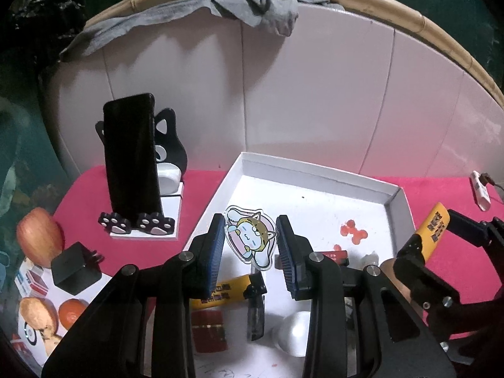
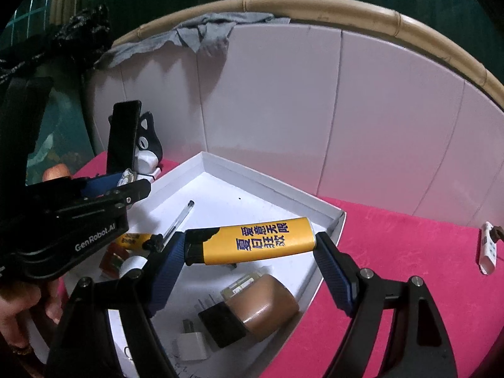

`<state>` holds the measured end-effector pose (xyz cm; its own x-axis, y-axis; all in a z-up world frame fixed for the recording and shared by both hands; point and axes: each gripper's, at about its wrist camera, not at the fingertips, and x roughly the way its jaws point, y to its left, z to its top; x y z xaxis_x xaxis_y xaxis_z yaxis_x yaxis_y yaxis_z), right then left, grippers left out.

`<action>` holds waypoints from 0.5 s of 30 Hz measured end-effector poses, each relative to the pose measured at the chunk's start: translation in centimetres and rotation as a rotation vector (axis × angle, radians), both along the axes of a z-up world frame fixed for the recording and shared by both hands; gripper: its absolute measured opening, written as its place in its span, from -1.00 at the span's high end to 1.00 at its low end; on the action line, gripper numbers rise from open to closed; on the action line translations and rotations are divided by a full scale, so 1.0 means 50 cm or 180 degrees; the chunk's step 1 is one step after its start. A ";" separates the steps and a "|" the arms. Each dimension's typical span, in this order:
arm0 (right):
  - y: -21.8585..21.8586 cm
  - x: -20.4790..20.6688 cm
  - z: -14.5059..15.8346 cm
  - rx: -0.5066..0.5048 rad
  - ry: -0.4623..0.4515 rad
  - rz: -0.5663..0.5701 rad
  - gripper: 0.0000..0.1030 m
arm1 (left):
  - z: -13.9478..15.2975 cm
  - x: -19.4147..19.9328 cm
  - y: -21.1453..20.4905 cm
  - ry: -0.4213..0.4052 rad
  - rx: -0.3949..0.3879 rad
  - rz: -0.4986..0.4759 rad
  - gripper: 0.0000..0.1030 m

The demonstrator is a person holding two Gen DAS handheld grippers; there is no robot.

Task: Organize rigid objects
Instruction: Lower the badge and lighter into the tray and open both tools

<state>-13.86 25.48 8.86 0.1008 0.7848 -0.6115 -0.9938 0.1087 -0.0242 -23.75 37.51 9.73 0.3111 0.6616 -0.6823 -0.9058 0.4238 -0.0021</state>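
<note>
My left gripper point(image 1: 251, 239) is shut on a flat cartoon cat charm point(image 1: 250, 236), held upright between its blue pads above the white box tray point(image 1: 315, 170). My right gripper point(image 2: 249, 245) is shut on a yellow lighter point(image 2: 258, 241), gripped end to end and lying level over the tray point(image 2: 267, 179). That same lighter point(image 1: 436, 226) shows at the right of the left wrist view. In the tray lie a second yellow lighter point(image 1: 226, 289), a red box point(image 1: 209, 330), a brown cylinder point(image 2: 264, 302), a black charger point(image 2: 220, 324), a white charger point(image 2: 192, 343) and a pen point(image 2: 179, 217).
A black phone point(image 1: 132, 157) leans on a cat-shaped stand at the left, on the pink cloth. An apple point(image 1: 39, 236), a black plug point(image 1: 75, 271) and an orange point(image 1: 71, 313) sit further left. A white dongle point(image 2: 488, 249) lies far right. A white panel wall rises behind.
</note>
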 end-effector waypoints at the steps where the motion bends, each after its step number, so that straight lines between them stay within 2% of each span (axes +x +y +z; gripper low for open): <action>1: 0.000 0.000 -0.004 -0.0013 0.0005 -0.0002 -0.59 | -0.002 0.000 0.000 0.0009 -0.0007 -0.0001 0.37; 6: -0.009 0.007 0.001 0.0017 0.0028 -0.0031 -0.58 | 0.012 -0.015 -0.007 -0.0092 0.0061 0.0057 0.37; 12: -0.022 0.000 0.017 0.0179 -0.0044 -0.0022 -0.59 | 0.056 -0.033 -0.042 -0.0327 0.0504 0.0174 0.37; 15: -0.011 -0.012 0.012 0.0140 -0.0098 0.0028 -0.59 | 0.056 -0.022 -0.033 -0.0267 0.0426 0.0140 0.37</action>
<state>-14.48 24.92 9.47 0.1119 0.8118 -0.5731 -0.9936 0.1015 -0.0502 -24.86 35.85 12.51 0.3318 0.7592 -0.5600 -0.9225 0.3851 -0.0246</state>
